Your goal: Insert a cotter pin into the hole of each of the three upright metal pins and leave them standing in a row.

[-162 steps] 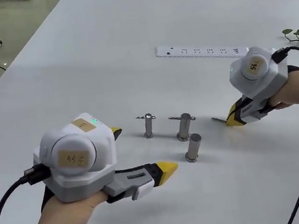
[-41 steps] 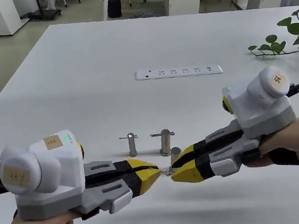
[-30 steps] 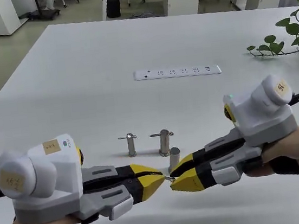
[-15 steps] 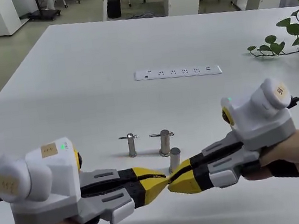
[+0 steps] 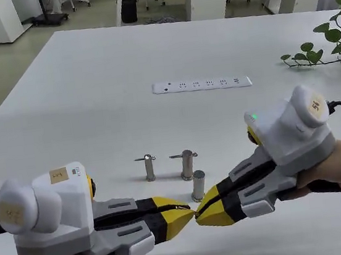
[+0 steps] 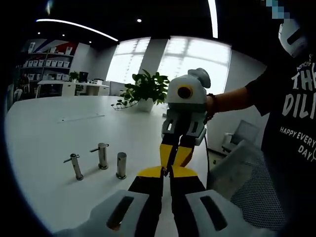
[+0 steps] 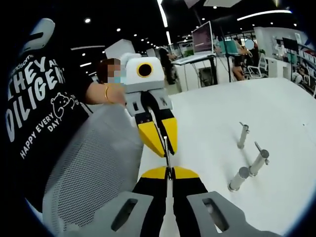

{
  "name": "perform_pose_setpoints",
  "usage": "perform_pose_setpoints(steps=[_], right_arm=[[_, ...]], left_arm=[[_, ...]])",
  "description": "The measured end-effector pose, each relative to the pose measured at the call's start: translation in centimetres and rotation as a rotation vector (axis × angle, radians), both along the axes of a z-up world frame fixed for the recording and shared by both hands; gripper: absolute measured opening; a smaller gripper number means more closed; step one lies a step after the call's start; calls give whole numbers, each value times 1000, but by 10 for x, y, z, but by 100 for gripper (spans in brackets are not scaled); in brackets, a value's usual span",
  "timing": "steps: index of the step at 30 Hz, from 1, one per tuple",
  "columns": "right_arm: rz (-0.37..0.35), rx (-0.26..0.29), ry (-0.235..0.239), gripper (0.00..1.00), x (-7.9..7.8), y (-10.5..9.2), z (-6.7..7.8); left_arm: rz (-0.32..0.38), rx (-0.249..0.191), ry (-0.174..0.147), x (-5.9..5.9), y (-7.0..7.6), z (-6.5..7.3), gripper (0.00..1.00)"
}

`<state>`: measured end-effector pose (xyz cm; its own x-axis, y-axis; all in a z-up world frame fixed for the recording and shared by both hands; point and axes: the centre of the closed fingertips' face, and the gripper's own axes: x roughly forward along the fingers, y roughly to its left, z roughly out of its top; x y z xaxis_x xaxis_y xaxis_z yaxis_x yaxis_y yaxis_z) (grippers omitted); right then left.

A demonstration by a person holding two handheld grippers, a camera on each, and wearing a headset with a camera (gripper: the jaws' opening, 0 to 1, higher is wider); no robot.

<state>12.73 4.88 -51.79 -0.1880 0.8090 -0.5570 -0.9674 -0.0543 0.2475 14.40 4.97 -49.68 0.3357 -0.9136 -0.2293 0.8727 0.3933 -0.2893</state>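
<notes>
Five seconds back, my claws wide apart and low over table. Now left claw and right claw raised, facing each other, tips touching in front of nearest pin. Cotter pin, then flat on table beside right claw, now pinched in right claw, free end reaching into left claw tips. Small gap between tips a second ago now closed. Can't tell whether left claw grips it too.
</notes>
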Motion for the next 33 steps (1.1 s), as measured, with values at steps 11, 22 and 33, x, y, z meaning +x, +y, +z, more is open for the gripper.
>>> perform_pose_setpoints(steps=[11,22,33], right_arm=[[34,-78,-51,0,6,-7,-4],[0,-248,-131,0,32,-34,-18],[-15,-378,-174,0,55,-55,-32]], left_arm=[[15,16,-6,6,-2,-3,4],[101,122,-53,23,6,-18,10],[195,214,-92,37,11,-33,16]])
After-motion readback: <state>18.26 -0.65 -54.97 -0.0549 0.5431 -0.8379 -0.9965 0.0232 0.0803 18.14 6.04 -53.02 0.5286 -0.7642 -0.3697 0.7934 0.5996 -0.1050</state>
